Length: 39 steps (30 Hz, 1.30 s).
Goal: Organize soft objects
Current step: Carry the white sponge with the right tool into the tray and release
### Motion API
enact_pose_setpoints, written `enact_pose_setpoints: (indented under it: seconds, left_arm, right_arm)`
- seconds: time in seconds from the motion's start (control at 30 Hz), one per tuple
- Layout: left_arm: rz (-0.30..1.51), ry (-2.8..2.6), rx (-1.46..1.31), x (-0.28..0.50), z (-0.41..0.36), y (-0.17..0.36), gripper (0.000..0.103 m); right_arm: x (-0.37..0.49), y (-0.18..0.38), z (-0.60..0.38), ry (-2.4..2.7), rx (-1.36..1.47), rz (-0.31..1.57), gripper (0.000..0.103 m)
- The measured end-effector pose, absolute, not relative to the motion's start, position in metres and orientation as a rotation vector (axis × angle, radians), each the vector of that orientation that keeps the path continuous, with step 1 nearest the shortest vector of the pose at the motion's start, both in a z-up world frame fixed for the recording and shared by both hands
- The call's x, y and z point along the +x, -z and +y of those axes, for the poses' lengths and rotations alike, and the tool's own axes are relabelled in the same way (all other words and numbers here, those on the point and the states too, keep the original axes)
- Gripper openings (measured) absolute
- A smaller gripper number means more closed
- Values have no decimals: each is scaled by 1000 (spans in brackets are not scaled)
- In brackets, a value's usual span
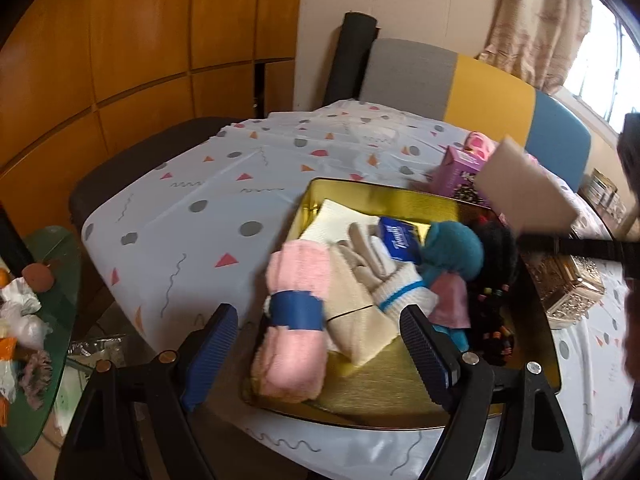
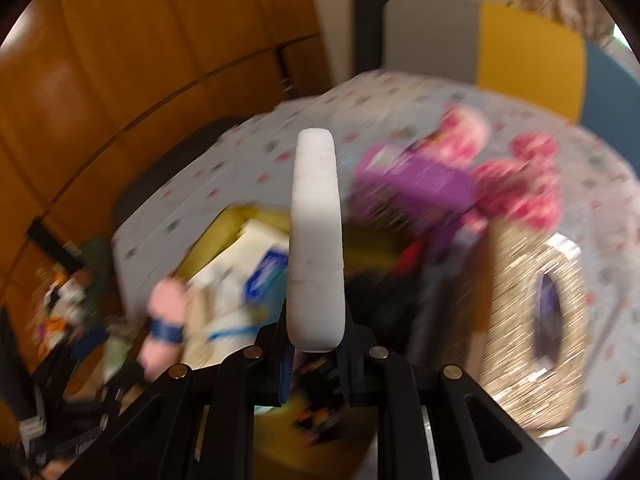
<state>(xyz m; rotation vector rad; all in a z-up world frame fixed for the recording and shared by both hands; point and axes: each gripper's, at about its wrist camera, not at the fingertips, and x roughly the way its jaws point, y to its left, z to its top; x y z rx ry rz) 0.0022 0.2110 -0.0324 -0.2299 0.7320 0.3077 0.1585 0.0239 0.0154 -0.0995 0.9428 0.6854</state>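
Left gripper [image 1: 320, 344] hovers over the near end of the gold tray [image 1: 400, 196], jaws spread wide with nothing between them. Below it lies the pink rolled towel [image 1: 296, 320] with its blue band, beside a cream glove [image 1: 360, 272], a teal pompom [image 1: 452, 248] and a blue packet [image 1: 400, 240] whose white script is too blurred to read. Right gripper [image 2: 316, 356] is clamped narrow on a white foam slab [image 2: 316, 240], held edge-on above the tray over the patterned surface [image 1: 180, 208]; a purple box [image 2: 416, 180] sits behind, lettering unreadable
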Motion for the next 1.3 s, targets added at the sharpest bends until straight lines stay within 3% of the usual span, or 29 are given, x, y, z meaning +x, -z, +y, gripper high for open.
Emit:
enact_pose_setpoints:
  seconds: [0.37, 0.43, 0.47, 0.6, 0.9, 1.3]
  left_arm:
    - [760, -300, -232, 2, 210, 42, 84]
    - [762, -294, -229, 3, 208, 42, 84]
    - [763, -291, -229, 3, 207, 42, 84]
    - [769, -287, -229, 5, 204, 43, 84]
    - [761, -281, -211, 7, 197, 41, 84]
    - [722, -281, -177, 5, 181, 30, 96]
  right_arm:
    - [110, 58, 48, -880, -78, 1151, 18]
    - [110, 65, 46, -849, -77, 1165, 28]
    - [111, 67, 44, -825, -82, 1162, 33]
    - [111, 62, 34, -767, -97, 1117, 37]
    - [100, 37, 25, -687, -139, 953, 37]
    - [93, 61, 38, -608, -234, 955, 37]
